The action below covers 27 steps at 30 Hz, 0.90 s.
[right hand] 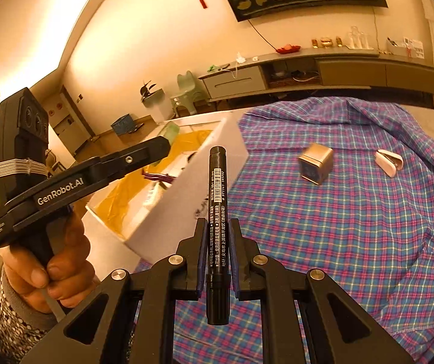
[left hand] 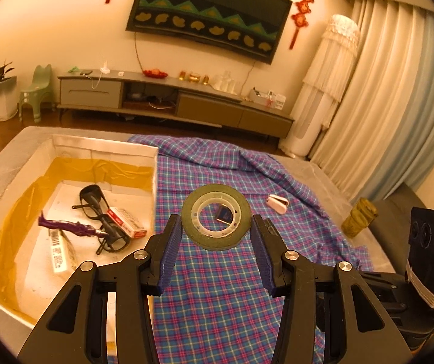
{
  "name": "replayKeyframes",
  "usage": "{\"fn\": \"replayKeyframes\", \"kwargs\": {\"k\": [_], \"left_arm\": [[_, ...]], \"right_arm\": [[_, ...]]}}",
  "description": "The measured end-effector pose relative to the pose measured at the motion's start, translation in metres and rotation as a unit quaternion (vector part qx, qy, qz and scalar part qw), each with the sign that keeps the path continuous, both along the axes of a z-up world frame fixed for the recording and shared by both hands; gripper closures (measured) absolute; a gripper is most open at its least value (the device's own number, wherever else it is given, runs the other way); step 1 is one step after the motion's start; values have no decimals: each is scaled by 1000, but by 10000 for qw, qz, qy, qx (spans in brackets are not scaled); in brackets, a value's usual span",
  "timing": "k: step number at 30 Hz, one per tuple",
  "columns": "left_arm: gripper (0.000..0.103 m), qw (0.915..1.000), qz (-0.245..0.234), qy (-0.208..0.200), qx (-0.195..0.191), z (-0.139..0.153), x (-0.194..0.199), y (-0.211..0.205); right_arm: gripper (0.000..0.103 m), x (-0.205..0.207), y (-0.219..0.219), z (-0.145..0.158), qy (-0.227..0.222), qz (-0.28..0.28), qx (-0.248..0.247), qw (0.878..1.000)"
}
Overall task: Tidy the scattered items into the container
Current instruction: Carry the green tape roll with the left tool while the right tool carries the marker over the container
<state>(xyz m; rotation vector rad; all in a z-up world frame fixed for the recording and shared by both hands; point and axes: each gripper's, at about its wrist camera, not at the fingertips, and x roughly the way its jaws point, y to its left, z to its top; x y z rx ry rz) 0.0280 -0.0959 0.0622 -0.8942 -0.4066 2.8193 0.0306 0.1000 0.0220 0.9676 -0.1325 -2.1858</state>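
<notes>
One "GenRobot.AI" left gripper (right hand: pixel 163 147); right gripper (right hand: pixel 217 227) clamps barcoded marker (right hand: pixel 217 212).

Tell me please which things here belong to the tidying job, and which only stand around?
Part of the job:
- tape roll, held by the left gripper
- black marker, held by the right gripper
- white box, the container
- small metal tin and white clip, on the plaid cloth

Just around:
- TV cabinet
- green stool
- curtains
</notes>
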Motion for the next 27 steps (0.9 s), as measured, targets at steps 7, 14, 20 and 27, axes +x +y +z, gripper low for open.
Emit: {"fn": "replayKeyframes", "kwargs": {"k": [7,14,20,27], "left_arm": [[55,9993,144,2,343,6,15,-31],[55,9982,349,44,476,8,26,-54],[55,9965,549,73,628,8,26,-73],[55,9949,726,30,695,2,21,-91]], "right_arm": [[88,13,-22,10,37,158,-41,9999],[88,20,-42,16,64,348,-84,9993],[88,22,-53,20,70,479,-105,9988],[88,13,-63,25,73,569,-193,9982]]}}
